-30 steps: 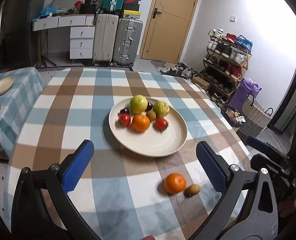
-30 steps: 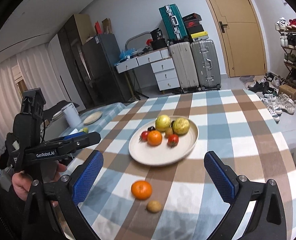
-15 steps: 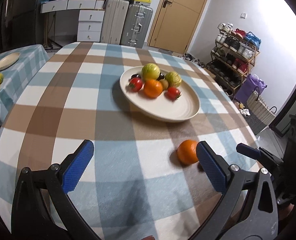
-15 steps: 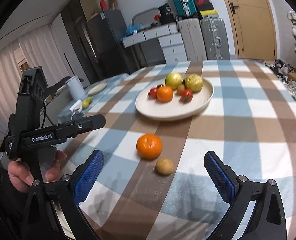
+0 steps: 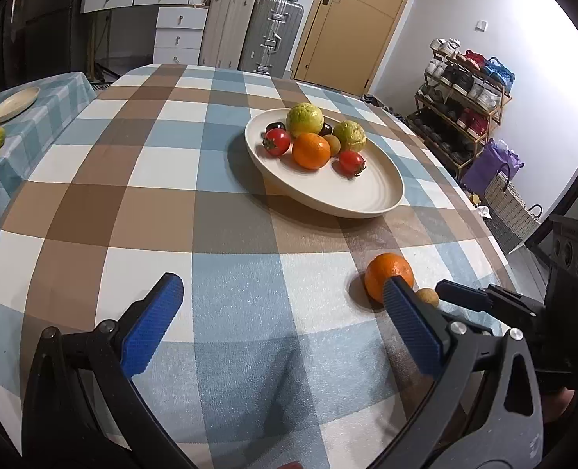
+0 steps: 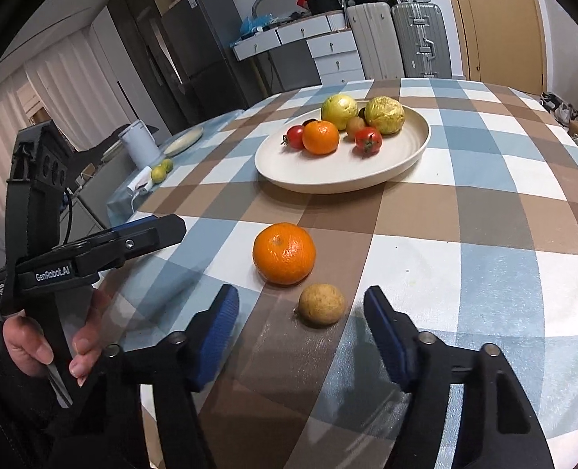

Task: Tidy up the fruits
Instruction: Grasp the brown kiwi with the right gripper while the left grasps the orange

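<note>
Orange-skinned and dimpled, a loose round mandarin (image 6: pixel 284 253) sits on the checked blue, brown and white cloth of the surface (image 6: pixel 484 258), just beside a small brown round fruit (image 6: pixel 322 304) (species hard to tell). The right hand-held gripper (image 6: pixel 300 332) is closing, the brown fruit between its pads, untouched. The left hand-held gripper (image 5: pixel 277 324) hangs released over bare cloth. A cream ceramic plate of fruit (image 6: pixel 414 152) lies beyond, the cloth's right edge close behind.

R tool (image 6: pixel 300 328) closing round small brown fruit (image 6: pixel 322 304), pads not touching.
</note>
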